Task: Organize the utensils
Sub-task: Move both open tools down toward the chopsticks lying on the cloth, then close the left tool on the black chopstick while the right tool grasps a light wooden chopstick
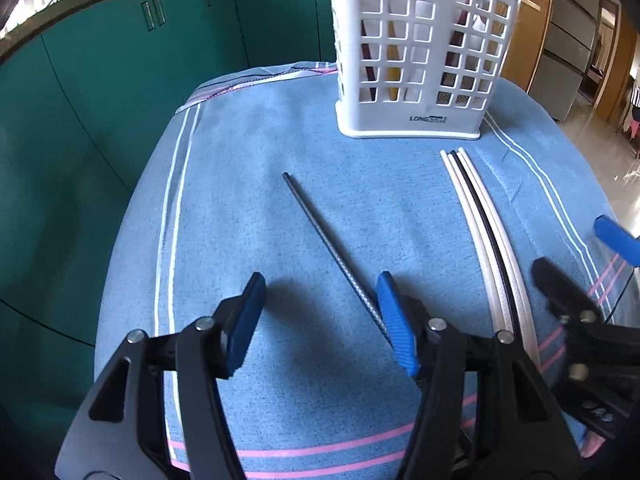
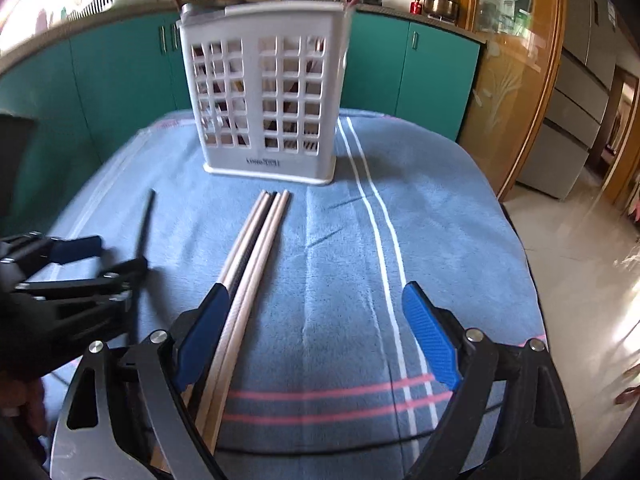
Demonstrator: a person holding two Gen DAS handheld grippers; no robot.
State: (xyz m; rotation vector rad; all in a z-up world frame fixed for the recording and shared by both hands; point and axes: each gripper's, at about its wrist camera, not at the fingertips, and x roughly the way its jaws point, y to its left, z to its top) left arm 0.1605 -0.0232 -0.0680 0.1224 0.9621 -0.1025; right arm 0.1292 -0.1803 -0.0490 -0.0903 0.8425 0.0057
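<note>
A white lattice utensil holder [image 1: 424,52] stands at the far side of the blue cloth; it also shows in the right wrist view [image 2: 268,108], with some utensils inside. A single dark chopstick [image 1: 328,248] lies on the cloth, its near end beside my left gripper's right pad. My left gripper [image 1: 320,292] is open and empty. A bundle of pale chopsticks with one dark one [image 1: 484,224] lies to its right, also seen from the right wrist [image 2: 248,264]. My right gripper [image 2: 316,304] is open, its left pad beside the bundle.
The blue striped cloth [image 2: 440,240] covers a small table. Teal cabinets [image 1: 120,80] stand behind. Pots sit on the counter [image 2: 440,0]. A wooden door frame [image 2: 516,80] and tiled floor lie to the right.
</note>
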